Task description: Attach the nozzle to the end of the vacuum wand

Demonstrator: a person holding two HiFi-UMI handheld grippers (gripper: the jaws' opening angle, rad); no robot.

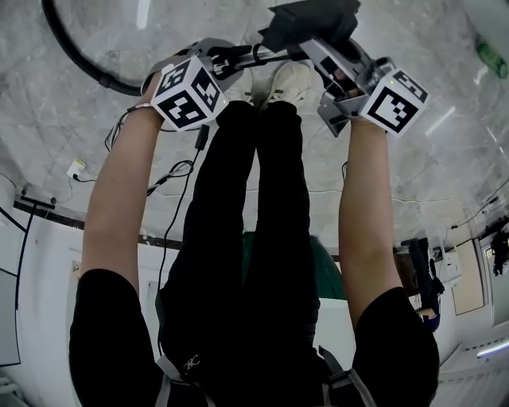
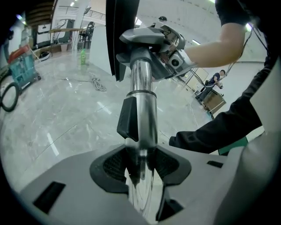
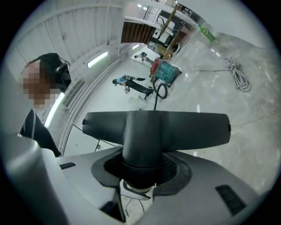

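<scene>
A chrome vacuum wand (image 2: 141, 88) with a black clip on its side runs away from my left gripper (image 2: 140, 165), whose pads are shut on the tube. The black T-shaped nozzle (image 3: 156, 127) sits crosswise in front of my right gripper (image 3: 140, 169), which is shut on its round neck. In the head view the left gripper (image 1: 227, 60) and right gripper (image 1: 334, 67) are held out over the floor, with the wand (image 1: 262, 56) spanning between them and the nozzle (image 1: 306, 24) at its far end. The joint between wand end and nozzle neck is hidden by the right gripper's jaws.
A black hose (image 1: 79, 56) curves on the marble floor at the left. A green bottle (image 2: 82, 57), a coiled cable (image 2: 99, 83) and a teal machine (image 3: 164, 72) stand farther off. My own legs and white shoes (image 1: 290, 79) are below the grippers.
</scene>
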